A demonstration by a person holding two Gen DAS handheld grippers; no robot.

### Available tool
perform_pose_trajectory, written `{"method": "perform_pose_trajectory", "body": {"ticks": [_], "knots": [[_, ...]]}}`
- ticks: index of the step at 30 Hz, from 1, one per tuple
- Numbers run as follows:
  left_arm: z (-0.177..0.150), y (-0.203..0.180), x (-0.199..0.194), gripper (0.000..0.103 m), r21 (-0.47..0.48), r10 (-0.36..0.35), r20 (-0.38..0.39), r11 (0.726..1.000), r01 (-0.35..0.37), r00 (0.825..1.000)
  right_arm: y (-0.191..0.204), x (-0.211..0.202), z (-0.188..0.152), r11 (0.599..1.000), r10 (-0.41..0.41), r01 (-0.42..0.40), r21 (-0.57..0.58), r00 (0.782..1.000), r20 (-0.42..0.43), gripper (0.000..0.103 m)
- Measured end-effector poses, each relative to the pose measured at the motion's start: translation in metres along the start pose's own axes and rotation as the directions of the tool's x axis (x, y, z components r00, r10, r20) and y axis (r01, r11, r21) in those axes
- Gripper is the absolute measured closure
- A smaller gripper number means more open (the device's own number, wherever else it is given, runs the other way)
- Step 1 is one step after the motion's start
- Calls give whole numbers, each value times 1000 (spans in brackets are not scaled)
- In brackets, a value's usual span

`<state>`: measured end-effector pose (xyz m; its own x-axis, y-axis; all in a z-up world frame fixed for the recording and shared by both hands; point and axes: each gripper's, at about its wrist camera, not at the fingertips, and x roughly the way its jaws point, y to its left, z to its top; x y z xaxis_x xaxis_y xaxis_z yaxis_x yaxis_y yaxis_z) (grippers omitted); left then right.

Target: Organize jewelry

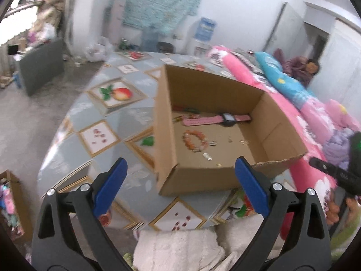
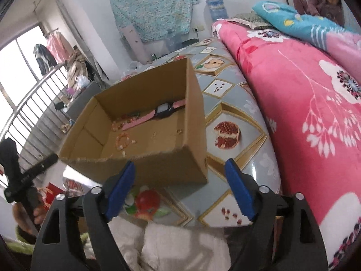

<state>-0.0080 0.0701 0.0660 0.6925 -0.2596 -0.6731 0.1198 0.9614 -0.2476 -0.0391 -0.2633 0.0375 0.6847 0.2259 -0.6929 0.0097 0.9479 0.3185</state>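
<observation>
An open cardboard box stands on a table covered with a fruit-print cloth. Inside lie a pink watch, an orange bead bracelet and several small metal pieces. My left gripper is open and empty, just short of the box's near wall. In the right wrist view the box shows the watch and the bracelet. My right gripper is open and empty at the box's near corner.
A pink flowered quilt lies along the table's right side, with a blue pillow. White fluffy cloth lies below the table's near edge. Another cardboard box stands at the far left. The other gripper shows at the right.
</observation>
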Motion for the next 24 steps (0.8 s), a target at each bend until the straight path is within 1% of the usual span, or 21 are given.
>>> {"method": "perform_pose_trajectory", "body": {"ticks": [3,4,6,9,11,14,15,18,21,24], "knots": [[-6,-9,-12,10,2,102,35,995,-103,994,15,-5,-9,997,-56,58,-57,998,28,15],[-7,-13,-14,10,10,125,47,992,-126,991,23,-7,-12,993,-79,83,-87,996,48,13],[-9,-20,-16,10,26,157,66,987,-159,985,34,-11,-14,987,-94,103,-125,993,74,11],[-7,-30,-20,10,34,188,92,981,-192,978,54,-15,-16,972,-134,156,-178,982,130,8],[-6,-37,-22,9,39,194,96,979,-198,976,64,-18,-17,964,-139,172,-201,976,169,7],[-5,-49,-17,8,32,166,70,985,-169,984,72,-18,-17,965,-132,172,-199,971,198,7],[-6,-51,-14,8,29,166,53,985,-168,985,74,-16,-17,967,-137,174,-188,971,196,7],[-12,-58,1,8,41,175,-22,984,-174,984,76,-7,-19,970,-150,177,-166,975,162,7],[-20,-62,14,8,47,190,-89,981,-186,978,79,4,-23,969,-170,189,-158,978,121,7],[-25,-65,21,8,49,199,-116,980,-195,973,81,16,-26,963,-199,212,-168,976,89,7]]}}
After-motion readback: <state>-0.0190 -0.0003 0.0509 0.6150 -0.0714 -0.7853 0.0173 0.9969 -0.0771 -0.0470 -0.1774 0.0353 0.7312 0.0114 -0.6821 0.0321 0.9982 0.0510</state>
